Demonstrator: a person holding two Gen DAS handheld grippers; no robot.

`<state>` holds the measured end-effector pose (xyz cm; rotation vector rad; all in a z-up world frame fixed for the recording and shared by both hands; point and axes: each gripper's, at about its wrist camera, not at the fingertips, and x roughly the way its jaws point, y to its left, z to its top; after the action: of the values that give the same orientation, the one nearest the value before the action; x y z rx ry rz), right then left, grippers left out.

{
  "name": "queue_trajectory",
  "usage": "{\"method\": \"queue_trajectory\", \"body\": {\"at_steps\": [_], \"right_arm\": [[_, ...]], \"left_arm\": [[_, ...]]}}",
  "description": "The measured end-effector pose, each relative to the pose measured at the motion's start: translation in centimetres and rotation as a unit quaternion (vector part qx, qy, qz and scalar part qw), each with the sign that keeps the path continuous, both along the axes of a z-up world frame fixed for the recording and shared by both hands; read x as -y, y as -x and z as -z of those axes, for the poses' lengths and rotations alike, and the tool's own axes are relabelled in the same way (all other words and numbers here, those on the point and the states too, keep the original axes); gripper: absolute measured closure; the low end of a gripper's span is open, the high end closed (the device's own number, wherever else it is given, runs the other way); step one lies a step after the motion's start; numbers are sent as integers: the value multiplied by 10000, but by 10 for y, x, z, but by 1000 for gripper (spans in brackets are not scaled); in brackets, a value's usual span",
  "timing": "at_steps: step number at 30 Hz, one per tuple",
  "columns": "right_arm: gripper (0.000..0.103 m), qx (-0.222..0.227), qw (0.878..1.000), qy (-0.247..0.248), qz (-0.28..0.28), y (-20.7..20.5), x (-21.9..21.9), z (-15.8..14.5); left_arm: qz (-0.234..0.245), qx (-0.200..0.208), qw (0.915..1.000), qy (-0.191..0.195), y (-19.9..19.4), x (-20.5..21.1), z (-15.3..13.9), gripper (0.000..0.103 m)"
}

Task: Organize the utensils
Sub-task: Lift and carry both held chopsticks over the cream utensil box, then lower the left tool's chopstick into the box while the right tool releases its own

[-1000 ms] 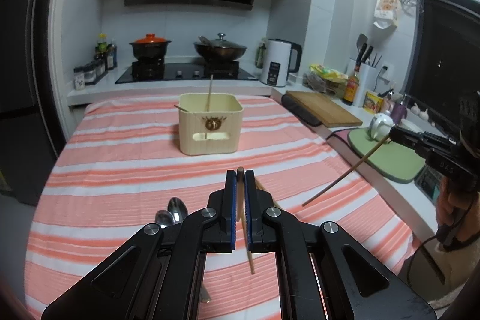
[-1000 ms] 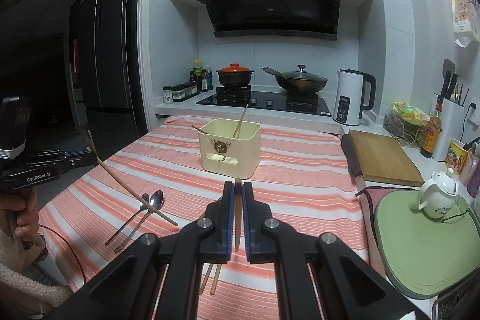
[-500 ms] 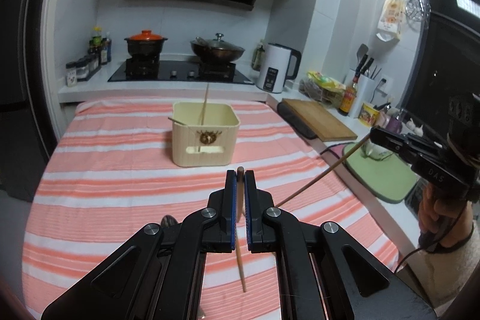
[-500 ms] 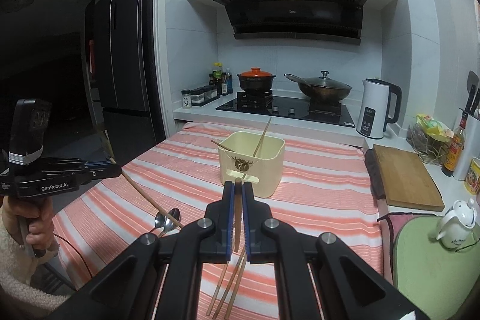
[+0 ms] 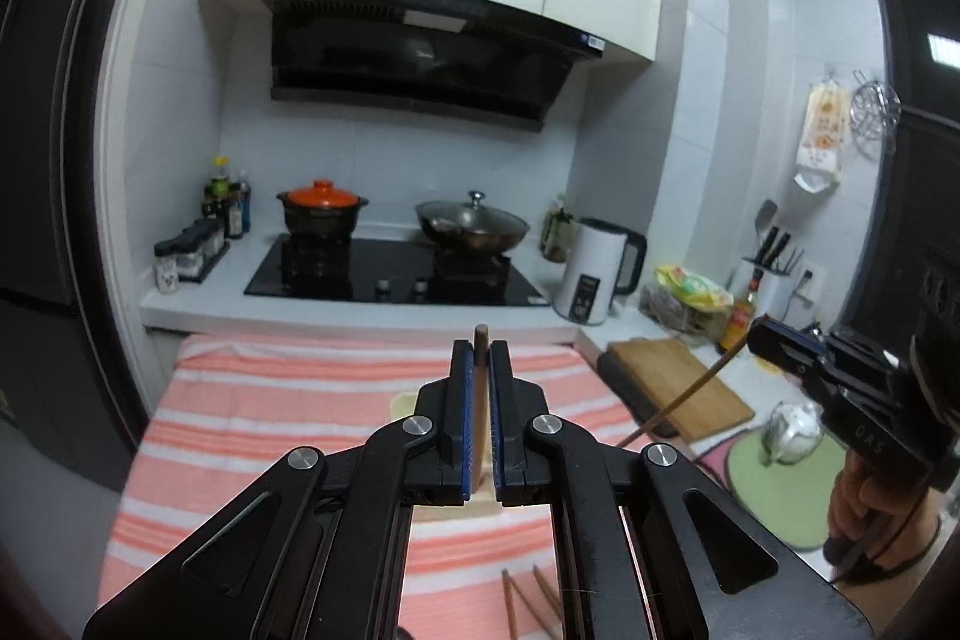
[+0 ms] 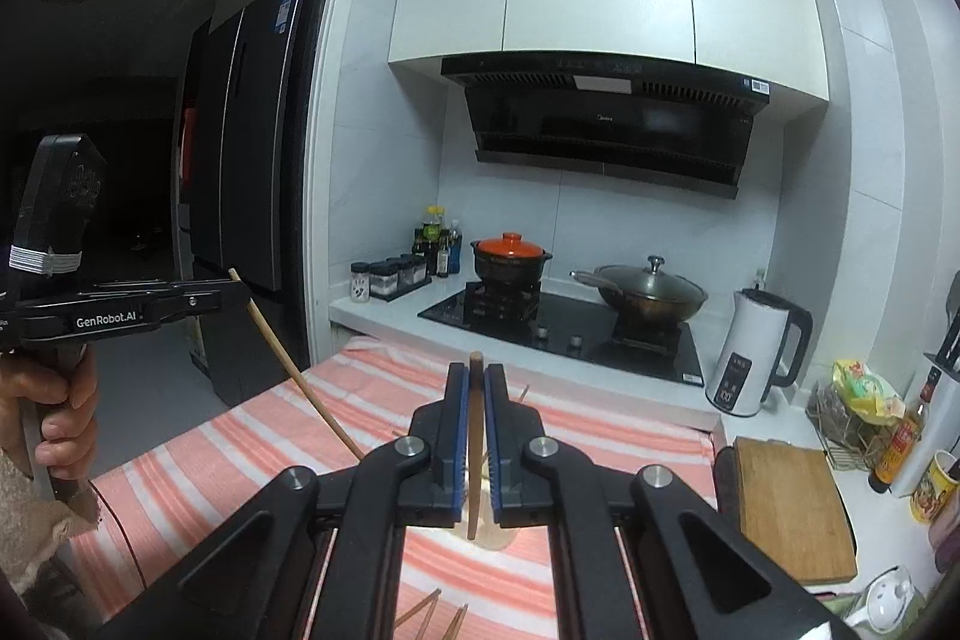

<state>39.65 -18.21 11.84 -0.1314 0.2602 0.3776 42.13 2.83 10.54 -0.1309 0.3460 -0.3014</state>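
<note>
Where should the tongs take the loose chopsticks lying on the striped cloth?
Loose chopsticks: take one at a time, on the shaft, straight down from above, tongs closing across it. They lie flat on the striped cloth, close together, so a sideways approach would likely nudge the neighbour. The left tongs and right tongs are each full already; empty one first.

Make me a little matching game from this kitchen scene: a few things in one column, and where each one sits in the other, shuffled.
Things:
1. orange-lidded pot
2. white kettle
3. wooden cutting board
4. chopstick

Places:
A. pinched between the right gripper's fingers
B. on the counter, right of the striped cloth
C. on the black stovetop, left burner
D. on the white counter, right of the stovetop

Pairs: 1-C, 2-D, 3-B, 4-A
</note>
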Motion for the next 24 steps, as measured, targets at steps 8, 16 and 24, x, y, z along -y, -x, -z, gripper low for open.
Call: {"method": "queue_trajectory", "body": {"at_steps": [8,16,24], "right_arm": [[98,25,9997,-251,41,-81,-19,23],[98,-1083,9939,-164,90,-154,-28,78],[96,-1938,9805,-310,-13,-192,-26,112]], "left_arm": [[-274,-180,9995,-9,-73,14,29,101],[-272,-1017,9943,-141,-130,20,88,101],[-133,-1558,9870,-366,-151,33,117,77]]}}
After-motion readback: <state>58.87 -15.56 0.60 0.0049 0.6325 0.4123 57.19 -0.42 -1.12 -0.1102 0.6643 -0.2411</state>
